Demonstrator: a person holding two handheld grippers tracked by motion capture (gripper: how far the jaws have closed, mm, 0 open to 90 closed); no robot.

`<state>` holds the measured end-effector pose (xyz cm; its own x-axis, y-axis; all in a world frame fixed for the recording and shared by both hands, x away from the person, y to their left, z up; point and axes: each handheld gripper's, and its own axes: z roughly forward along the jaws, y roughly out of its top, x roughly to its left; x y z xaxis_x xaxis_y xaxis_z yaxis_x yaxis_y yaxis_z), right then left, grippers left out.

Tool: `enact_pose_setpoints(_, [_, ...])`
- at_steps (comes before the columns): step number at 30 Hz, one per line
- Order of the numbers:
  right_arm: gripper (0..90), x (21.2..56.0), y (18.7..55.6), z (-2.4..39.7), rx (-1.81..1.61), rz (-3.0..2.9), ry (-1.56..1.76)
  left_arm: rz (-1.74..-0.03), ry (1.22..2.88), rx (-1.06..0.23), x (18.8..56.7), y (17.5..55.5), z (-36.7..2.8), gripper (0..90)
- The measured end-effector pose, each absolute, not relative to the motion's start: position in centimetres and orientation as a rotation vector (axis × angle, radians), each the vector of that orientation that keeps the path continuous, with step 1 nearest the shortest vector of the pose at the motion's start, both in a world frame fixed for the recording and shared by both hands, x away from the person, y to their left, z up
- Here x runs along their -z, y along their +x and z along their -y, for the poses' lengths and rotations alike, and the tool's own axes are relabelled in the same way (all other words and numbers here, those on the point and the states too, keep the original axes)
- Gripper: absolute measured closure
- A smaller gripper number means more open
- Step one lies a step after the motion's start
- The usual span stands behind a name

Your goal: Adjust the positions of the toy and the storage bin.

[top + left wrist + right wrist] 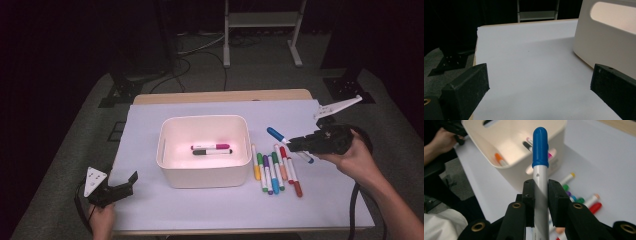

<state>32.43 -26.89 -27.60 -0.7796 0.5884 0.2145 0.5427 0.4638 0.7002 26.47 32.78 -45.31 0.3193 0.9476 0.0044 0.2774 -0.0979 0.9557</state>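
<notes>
Right claw [541, 192] pinches the blue-capped marker [540, 152] mid-barrel, lifted clear of the counter [210, 207] so I can carry it toward the white bin [204, 177]. Left claw [120, 187] rests spread, parked beside the bin, out of the way.

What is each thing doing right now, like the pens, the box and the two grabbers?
Blue marker: capped, clamped in the right gripper, lifted off the table.
Left gripper: open, holding nothing, beside the bin.
White bin: upright, open on top, with capped markers inside.
Pink marker and black marker: lying side by side in the bin.
Loose markers: capped, lying in a row on the white sheet.
</notes>
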Motion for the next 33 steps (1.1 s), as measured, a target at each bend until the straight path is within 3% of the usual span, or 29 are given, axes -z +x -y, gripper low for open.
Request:
enact_pose_setpoints(6, [76.0,24.3,32.4,22.5,-1.267,-2.713,0.825,-1.142,1.593,-0.844,45.3,26.5,-32.8,0.5])
enact_pose_setpoints(14, [76.0,23.2,32.4,16.8,-1.249,-2.831,0.645,-1.138,1.593,-0.844,45.3,26.5,-32.8,0.5])
enact_pose_setpoints(33, [76.1,27.6,36.5,6.1,-1.077,-3.084,0.394,-1.136,1.588,-0.841,45.3,26.5,-32.8,0.5])
